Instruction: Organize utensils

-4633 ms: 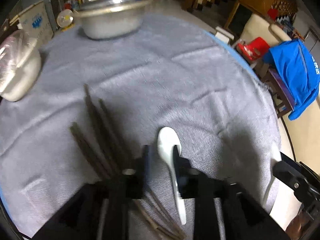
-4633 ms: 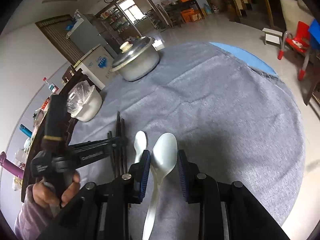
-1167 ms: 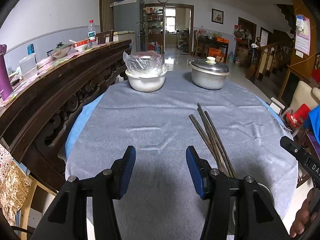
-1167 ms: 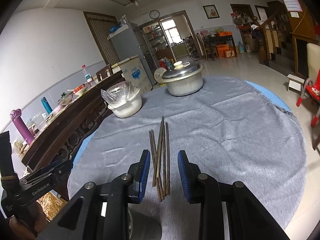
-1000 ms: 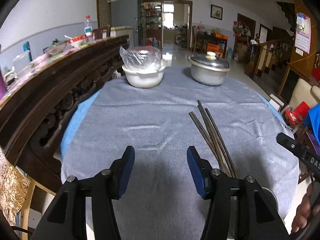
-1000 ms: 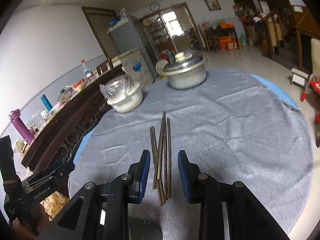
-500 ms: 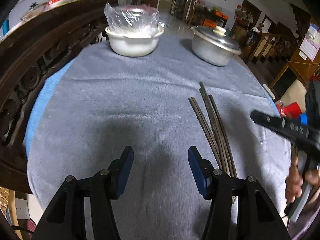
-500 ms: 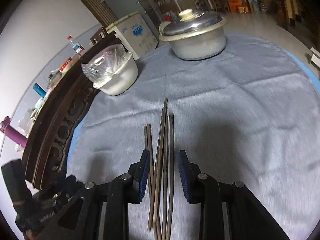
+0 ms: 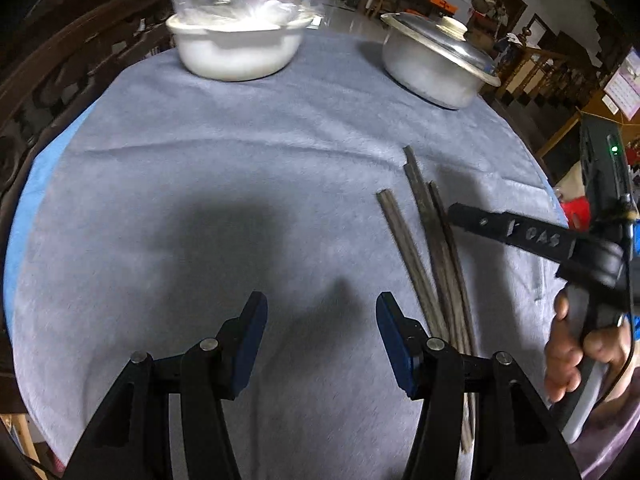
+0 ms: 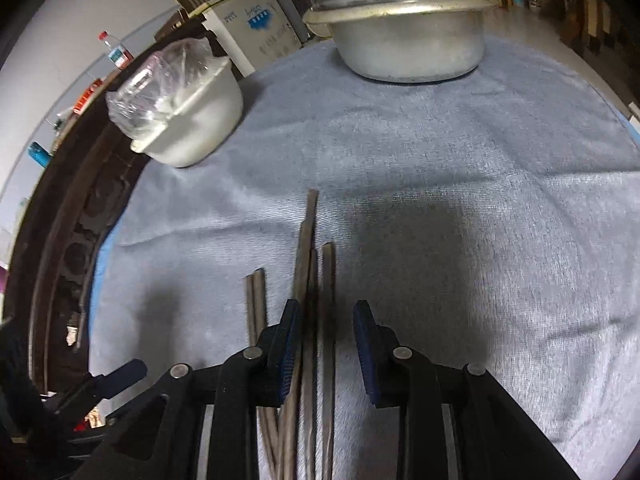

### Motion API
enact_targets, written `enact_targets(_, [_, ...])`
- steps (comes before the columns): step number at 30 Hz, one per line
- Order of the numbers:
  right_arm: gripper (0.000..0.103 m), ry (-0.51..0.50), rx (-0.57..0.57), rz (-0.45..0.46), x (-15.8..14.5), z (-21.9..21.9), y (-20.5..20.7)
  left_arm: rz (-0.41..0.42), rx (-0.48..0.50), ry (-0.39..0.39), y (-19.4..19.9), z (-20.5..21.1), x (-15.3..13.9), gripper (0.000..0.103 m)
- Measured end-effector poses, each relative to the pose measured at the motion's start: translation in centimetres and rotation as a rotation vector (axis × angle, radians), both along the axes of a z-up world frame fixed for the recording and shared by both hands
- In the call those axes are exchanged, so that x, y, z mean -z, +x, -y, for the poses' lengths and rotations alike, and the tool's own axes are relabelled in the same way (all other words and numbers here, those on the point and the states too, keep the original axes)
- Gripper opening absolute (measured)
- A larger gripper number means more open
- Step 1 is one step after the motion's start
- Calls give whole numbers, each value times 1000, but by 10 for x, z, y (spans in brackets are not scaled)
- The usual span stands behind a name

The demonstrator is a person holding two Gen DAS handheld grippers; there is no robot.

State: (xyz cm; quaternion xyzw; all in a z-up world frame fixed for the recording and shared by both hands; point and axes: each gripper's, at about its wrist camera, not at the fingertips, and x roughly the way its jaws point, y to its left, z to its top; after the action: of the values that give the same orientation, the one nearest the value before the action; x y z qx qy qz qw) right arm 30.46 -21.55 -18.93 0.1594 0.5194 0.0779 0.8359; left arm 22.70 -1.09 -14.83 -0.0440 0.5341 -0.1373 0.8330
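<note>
Step in hand: the right hand-held gripper (image 10: 324, 328) is low over the chopsticks (image 10: 310, 280), lining up a pick; judging by this, gathering the sticks is the current part of the tidying
Right hand-held gripper: jaws apart, nothing clamped; two or three sticks run through the gap, the others lie just outside the left jaw
Left hand-held gripper (image 9: 320, 332): jaws wide apart and empty, hovering above bare grey cloth (image 9: 240, 184), just beside the bundle
Chopsticks: a loose fan of dark sticks on the cloth-covered bench (image 10: 480, 200), nearly parallel, far tips uneven, well apart from the covered bowl (image 10: 188, 120) and the lidded pot (image 10: 404, 32)
Next move: probably lower further, then close across the sticks; since they are splayed, the jaws may catch only some, so nudging them together first could help
Hidden: the near ends of the sticks pass under both gripper bodies, so their count and overlap are unclear
Cut off: no holder or tray for utensils shows in either view
Hard to make out: whether the right fingertips touch the cloth yet
</note>
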Motion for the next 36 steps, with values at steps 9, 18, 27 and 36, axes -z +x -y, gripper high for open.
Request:
enact_targets(9, [10,-123,-14,4,9,-3,2,-37,30,-11,40,31,15,58])
enact_targets(18, [10,-72,20,-4,12,25,1,-8,45,47,61,57,20,57])
enact_targets(27, [10,-5,34,-12,14,35,0,40,94,97,72,70,17,57])
enact_targets(36, [9,35,48,-13,14,41,-4,66,226,169,63,66,18,57])
